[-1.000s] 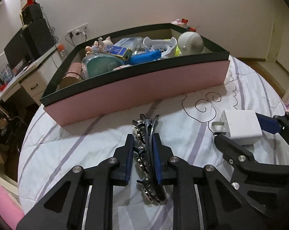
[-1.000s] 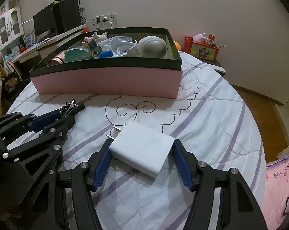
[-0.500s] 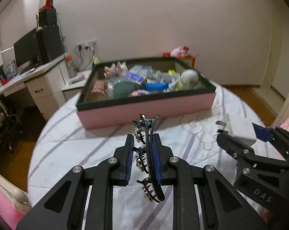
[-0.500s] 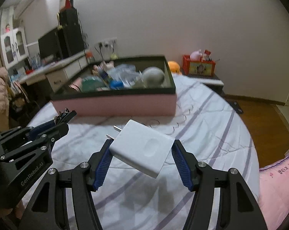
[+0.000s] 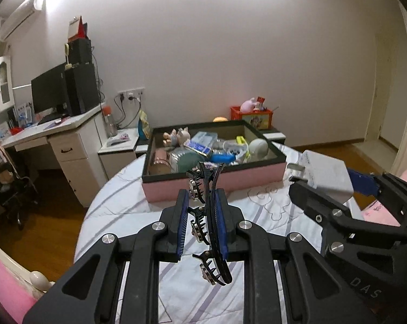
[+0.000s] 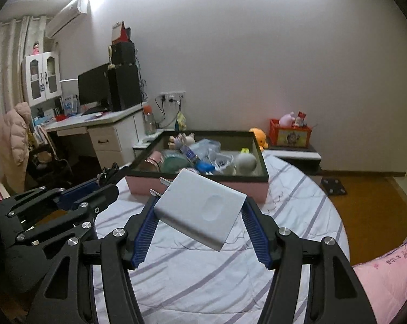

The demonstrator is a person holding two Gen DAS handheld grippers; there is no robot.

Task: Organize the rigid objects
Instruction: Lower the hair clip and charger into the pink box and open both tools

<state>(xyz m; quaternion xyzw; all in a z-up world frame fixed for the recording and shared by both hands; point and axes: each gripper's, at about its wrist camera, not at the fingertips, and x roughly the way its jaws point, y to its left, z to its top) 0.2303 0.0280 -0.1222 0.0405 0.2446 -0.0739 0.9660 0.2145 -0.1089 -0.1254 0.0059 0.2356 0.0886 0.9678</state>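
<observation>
Left tongs (image 5: pixel 202 225) clamped on black toothed plastic hair claw (image 5: pixel 209 224), right tongs (image 6: pixel 200 225) clamped on white square plug charger (image 6: pixel 200 212), both held above striped bed (image 6: pixel 230 275), short of pink black-rimmed box (image 6: pixel 203 186) of clutter.

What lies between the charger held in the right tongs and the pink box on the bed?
Only bare striped bedsheet lies between the charger and the pink box, as the right wrist view shows.

Round bed (image 6: pixel 298 216), white cover with lilac stripes and a swirl drawing. Pink box (image 6: pixel 198 186), dark rim, sits on it straight ahead of both grippers, crammed with clutter. Pink quilt (image 6: pixel 387 275) lies far right.
</observation>
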